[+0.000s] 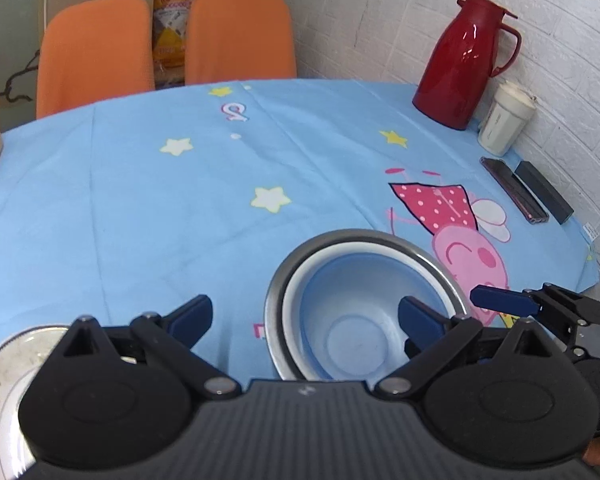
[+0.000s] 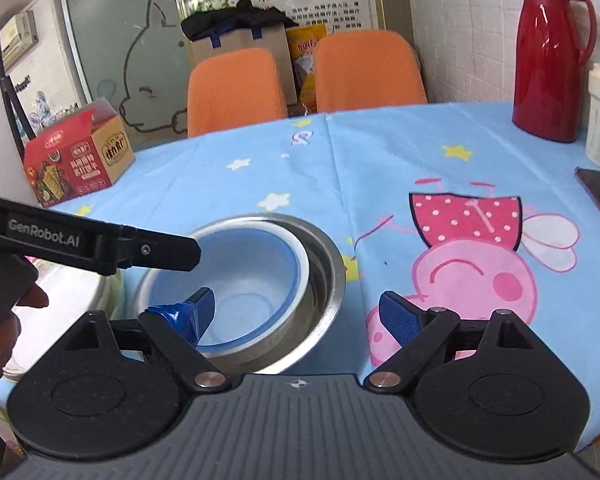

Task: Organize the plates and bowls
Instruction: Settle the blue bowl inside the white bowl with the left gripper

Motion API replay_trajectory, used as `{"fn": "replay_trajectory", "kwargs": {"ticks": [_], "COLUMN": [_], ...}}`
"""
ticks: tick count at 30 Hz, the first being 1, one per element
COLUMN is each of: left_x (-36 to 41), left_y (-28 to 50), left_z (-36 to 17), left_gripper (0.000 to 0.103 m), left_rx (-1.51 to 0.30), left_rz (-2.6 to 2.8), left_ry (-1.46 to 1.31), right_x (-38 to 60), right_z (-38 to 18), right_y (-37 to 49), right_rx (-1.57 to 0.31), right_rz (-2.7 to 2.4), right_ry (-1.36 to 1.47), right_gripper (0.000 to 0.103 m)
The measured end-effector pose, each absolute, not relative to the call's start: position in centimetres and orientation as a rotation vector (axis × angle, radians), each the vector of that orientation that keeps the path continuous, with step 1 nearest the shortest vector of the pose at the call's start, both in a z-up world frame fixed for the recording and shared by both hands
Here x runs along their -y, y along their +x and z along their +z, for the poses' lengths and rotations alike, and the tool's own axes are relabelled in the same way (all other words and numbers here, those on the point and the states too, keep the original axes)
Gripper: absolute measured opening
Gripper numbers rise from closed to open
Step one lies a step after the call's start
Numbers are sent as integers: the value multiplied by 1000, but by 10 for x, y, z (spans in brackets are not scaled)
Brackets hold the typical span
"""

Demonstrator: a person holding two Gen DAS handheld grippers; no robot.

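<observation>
A blue-and-white bowl sits nested inside a steel bowl on the blue cartoon tablecloth; both also show in the right wrist view, the blue bowl inside the steel bowl. My left gripper is open and empty, its right finger over the blue bowl. My right gripper is open and empty, its left finger over the blue bowl's near rim. A white patterned plate lies at the lower left, partly hidden by my left gripper. White dishes sit left of the bowls.
A red thermos and a white cup stand by the brick wall at the right, with a phone and a dark box beside them. A red carton is at the left. Two orange chairs stand behind the table.
</observation>
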State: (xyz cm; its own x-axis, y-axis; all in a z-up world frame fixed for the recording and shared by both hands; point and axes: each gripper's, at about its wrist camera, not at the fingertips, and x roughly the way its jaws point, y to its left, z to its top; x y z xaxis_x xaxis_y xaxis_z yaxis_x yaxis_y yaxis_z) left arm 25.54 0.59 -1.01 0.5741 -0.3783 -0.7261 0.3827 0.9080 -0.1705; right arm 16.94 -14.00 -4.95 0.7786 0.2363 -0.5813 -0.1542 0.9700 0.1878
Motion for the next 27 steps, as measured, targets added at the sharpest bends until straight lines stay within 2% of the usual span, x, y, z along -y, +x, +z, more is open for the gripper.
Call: {"fn": "replay_trajectory", "kwargs": {"ticks": [9, 22, 23, 25, 26, 27], "left_x": [9, 23, 23, 24, 26, 30], "left_y": [287, 283, 280, 275, 272, 271], "left_z": [-37, -48, -48, -45, -44, -43], "left_gripper": [98, 97, 93, 79, 67, 65], "left_rx": [-934, -936, -928, -917, -917, -925], "left_rz": [-441, -436, -441, -473, -488, -493], "left_ry": [53, 158, 163, 161, 163, 168], "right_x": [137, 118, 117, 116, 115, 115], "right_z": [-69, -74, -74, -74, -74, -74], "right_y": [192, 192, 191, 186, 185, 184], "right_rx": [-718, -695, -688, -668, -661, -654], "right_rz": [197, 122, 138, 159, 174, 189], "right_ry": [155, 90, 98, 108, 125, 145], "right_gripper": [77, 80, 79, 74, 73, 71]}}
